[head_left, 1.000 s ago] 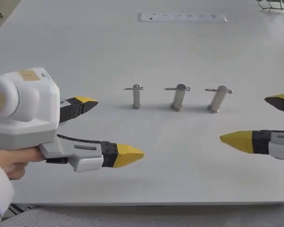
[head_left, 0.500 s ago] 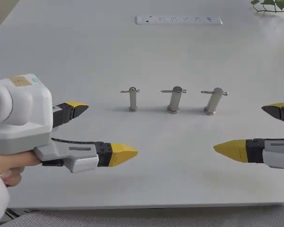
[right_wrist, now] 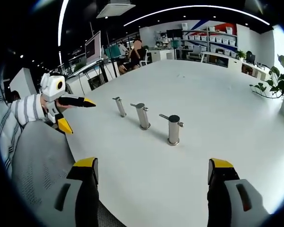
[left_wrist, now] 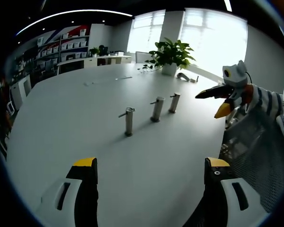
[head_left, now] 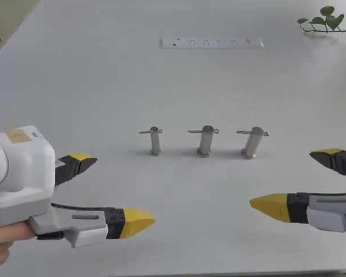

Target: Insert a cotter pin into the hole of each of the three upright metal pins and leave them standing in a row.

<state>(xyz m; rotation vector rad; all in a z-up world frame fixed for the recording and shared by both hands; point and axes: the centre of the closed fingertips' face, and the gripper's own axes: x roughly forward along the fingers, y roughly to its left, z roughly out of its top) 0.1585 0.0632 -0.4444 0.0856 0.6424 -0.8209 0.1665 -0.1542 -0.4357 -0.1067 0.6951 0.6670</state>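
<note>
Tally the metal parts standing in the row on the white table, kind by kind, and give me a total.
Upright metal pins: 3
Cotter pins, one through the top of each upright pin: 3
Total: 6

three upright metal pins (head_left: 205, 141) in a row, cotter pins (head_left: 203, 131) inserted

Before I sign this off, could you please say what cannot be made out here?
Head view: whether each cotter pin passes through the hole in its metal pin; too small.
Head view: the right gripper, cut off by the right edge.
Left gripper view: the farthest pin, its cotter too small.
</note>
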